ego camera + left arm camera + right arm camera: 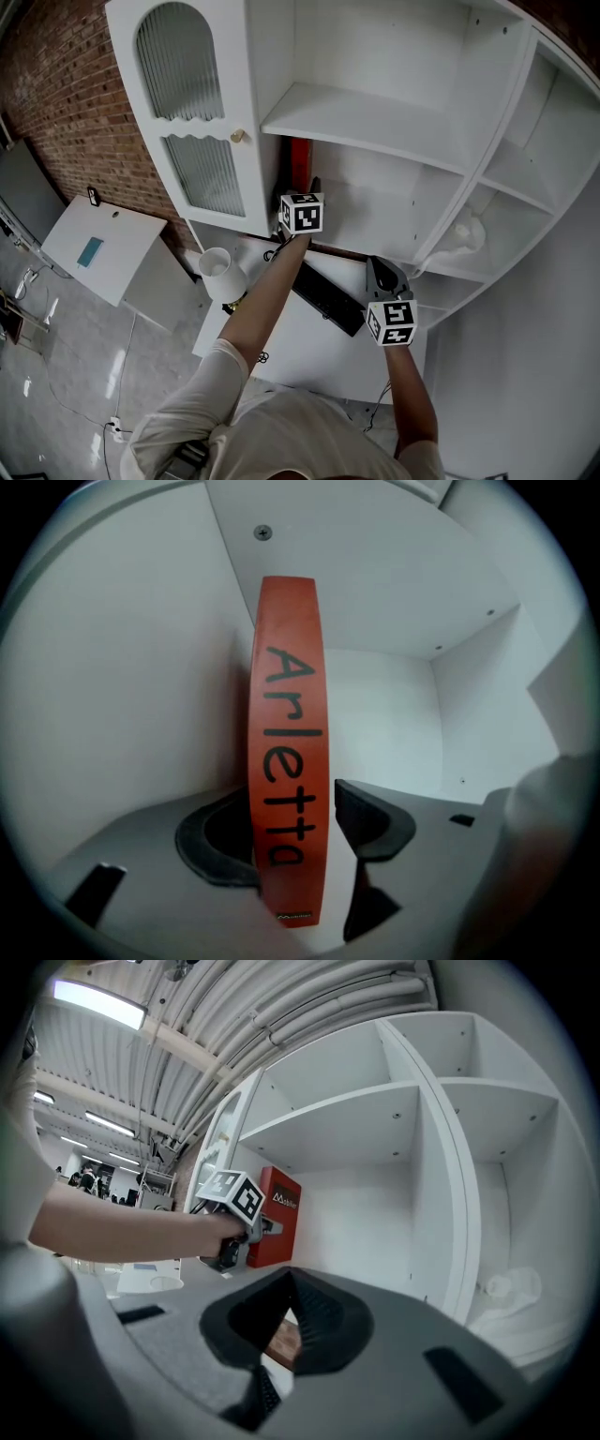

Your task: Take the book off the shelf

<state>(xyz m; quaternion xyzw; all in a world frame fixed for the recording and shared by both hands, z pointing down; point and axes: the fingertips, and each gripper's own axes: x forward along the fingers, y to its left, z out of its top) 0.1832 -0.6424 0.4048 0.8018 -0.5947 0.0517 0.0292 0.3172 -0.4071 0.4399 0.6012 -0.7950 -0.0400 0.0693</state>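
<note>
A red book (300, 161) stands upright at the left end of the lower shelf compartment, close to the side wall. In the left gripper view its spine (287, 761) reads "Arletta" and sits between the two dark pads (377, 819). A white gap shows between the spine and the right pad, so my left gripper (292, 806) (307, 192) is open around the book. From the right gripper view the same book (279, 1211) shows with the left gripper (267, 1227) at its front edge. My right gripper (381, 274) (289, 1283) hangs over the desk, jaw tips together, holding nothing.
A white shelf board (375, 122) runs above the book. The cabinet door (187, 122) with ribbed glass stands open to the left. A black keyboard (328, 300) and a white cup (222, 274) lie on the desk below. A crumpled white thing (466, 234) sits in the right compartment.
</note>
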